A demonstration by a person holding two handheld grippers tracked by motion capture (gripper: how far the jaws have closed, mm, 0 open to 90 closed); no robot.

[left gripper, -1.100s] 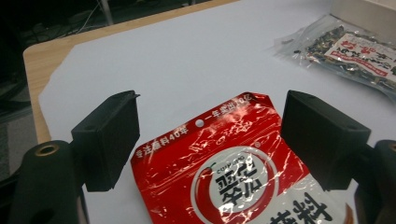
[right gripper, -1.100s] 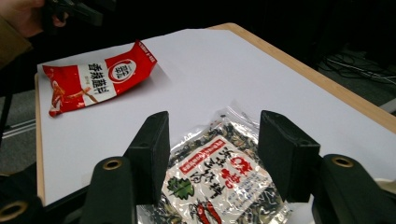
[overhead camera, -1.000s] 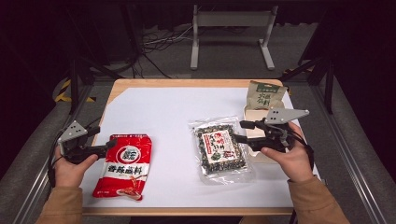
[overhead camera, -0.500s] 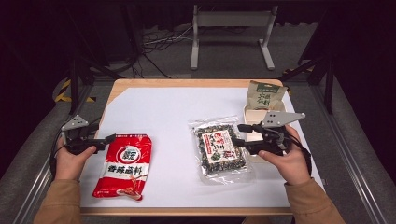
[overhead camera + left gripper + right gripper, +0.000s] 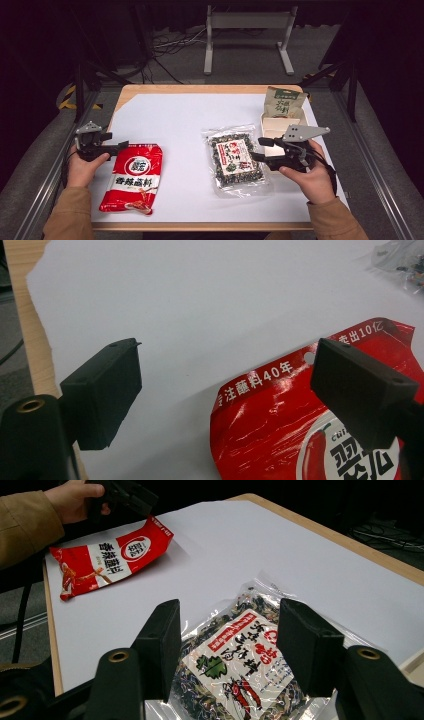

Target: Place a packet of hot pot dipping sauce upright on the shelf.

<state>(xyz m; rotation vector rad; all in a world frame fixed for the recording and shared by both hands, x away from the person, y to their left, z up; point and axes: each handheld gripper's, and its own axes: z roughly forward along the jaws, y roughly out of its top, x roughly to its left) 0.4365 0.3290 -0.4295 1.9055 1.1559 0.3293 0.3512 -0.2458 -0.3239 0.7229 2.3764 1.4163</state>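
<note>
Holding: both grippers are sitting in the person's hands at the near side of the counter (image 5: pixel 170 107), one at each packet.
Left gripper: the left gripper (image 5: pixel 225 390) is standing wide open, nothing between its pads; in the high view it is showing at the counter's left edge.
Left gripper contact: one jaw is hanging over the top corner of the red packet (image 5: pixel 131 178), the other over bare white counter; whether the jaw is touching the packet is hard to tell.
Right gripper: the right gripper (image 5: pixel 227 645) is also gaping wide, its jaws straddling the near end of the clear packet (image 5: pixel 236 159) without pressing on it.
Red packet: lying flat near the counter's left front, with white lettering and a round logo.
Clear packet: lying flat right of centre, dark dried contents showing through around a white and red label.
Green bag: a green bag (image 5: pixel 285 102) is standing at the far right, behind a pale box (image 5: pixel 274 127).
Cut off: the left gripper view is cropping the red packet at its lower edge; the right gripper is covering part of the pale box in the high view.
Hard to read: the small print on both labels is staying blurred.
</note>
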